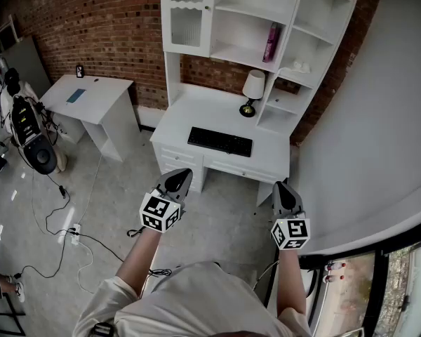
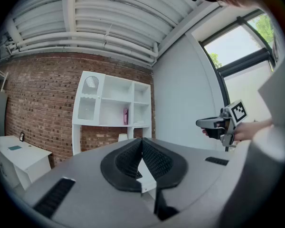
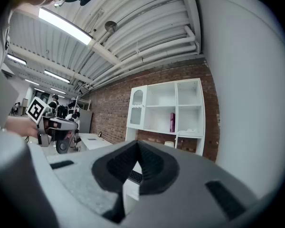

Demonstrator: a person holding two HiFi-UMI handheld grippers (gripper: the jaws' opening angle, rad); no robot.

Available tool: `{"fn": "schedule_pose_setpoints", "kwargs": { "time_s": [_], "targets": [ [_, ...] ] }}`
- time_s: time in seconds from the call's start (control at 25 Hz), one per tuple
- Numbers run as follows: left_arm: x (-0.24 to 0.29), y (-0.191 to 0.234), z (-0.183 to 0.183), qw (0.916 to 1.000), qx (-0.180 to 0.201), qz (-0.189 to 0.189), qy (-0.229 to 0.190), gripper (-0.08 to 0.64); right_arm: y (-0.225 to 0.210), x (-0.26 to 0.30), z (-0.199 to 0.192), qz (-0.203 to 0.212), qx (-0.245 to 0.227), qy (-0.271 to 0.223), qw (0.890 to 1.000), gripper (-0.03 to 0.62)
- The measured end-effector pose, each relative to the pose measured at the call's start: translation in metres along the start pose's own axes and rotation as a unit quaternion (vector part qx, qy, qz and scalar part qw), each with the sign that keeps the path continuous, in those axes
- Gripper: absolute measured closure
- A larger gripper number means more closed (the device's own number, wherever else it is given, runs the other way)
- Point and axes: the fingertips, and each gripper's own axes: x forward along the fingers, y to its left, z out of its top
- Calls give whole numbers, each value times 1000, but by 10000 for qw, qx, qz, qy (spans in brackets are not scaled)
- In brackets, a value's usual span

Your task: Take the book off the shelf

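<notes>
Head view: the left gripper and right gripper are held closed, empty. Well beyond them, a slim magenta book is stood upright in the white shelf unit. Its lettering cannot be read.

Two claws: left claw and right claw. One book, one shelf, one lamp, one keyboard. Two tabletops: near tabletop, side tabletop. Perhaps one white object, too small to name.

Open shelf bay beside book; lamp below.
</notes>
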Motion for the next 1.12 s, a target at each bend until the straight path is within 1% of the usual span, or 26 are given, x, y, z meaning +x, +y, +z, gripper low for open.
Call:
{"fn": "schedule_pose_setpoints", "kwargs": {
  "time_s": [0.48, 0.72, 0.92, 1.12],
  "targets": [
    [5, -7, 2, 10000, -36, -44, -23, 566, -4, -2, 5, 10, 21, -31, 10000, 590],
    [7, -12, 0, 9999, -30, -104, 51, 566, -11, 1, 5, 1, 193, -90, 9998, 589],
    [9, -11, 1, 10000, -77, -21, 27, 566, -14, 5, 7, 70, 222, -116, 9997, 589],
    [13, -17, -2, 10000, -27, 5, 95, 566, -22, 7, 1, 52, 362, -83, 9993, 581]
  ]
}}
